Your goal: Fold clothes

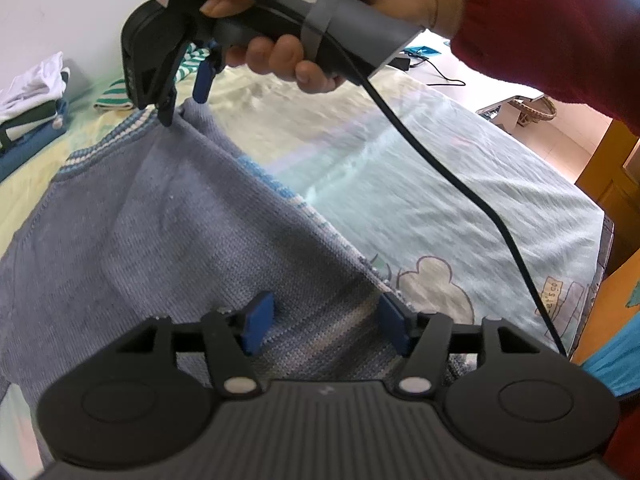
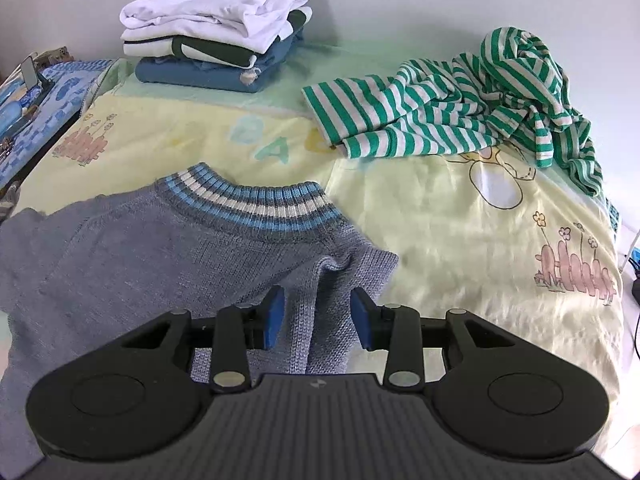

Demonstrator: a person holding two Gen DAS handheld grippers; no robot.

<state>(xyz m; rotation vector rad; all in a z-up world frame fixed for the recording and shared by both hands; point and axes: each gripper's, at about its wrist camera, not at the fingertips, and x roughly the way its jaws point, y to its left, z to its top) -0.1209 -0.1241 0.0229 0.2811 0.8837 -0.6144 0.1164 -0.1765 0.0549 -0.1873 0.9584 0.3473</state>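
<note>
Right gripper [image 2: 318,316], jaws apart, straddles a raised fold at the shoulder of a blue-grey sweater [image 2: 168,240] lying near the front edge of the bed [image 2: 460,240]; left gripper [image 1: 326,322], jaws also apart w/ nothing pinched, hangs over the sweater's striped hem. Folded pile [image 2: 216,32] sits at the far left corner, striped shirt [image 2: 460,108] far right. To fold well, prob. pinch both spots firmly & lift evenly.

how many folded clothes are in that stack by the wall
3 visible: a white top uppermost, a dark green and white piece in the middle, a blue one at the bottom. Thinner items could be hidden between.
</note>
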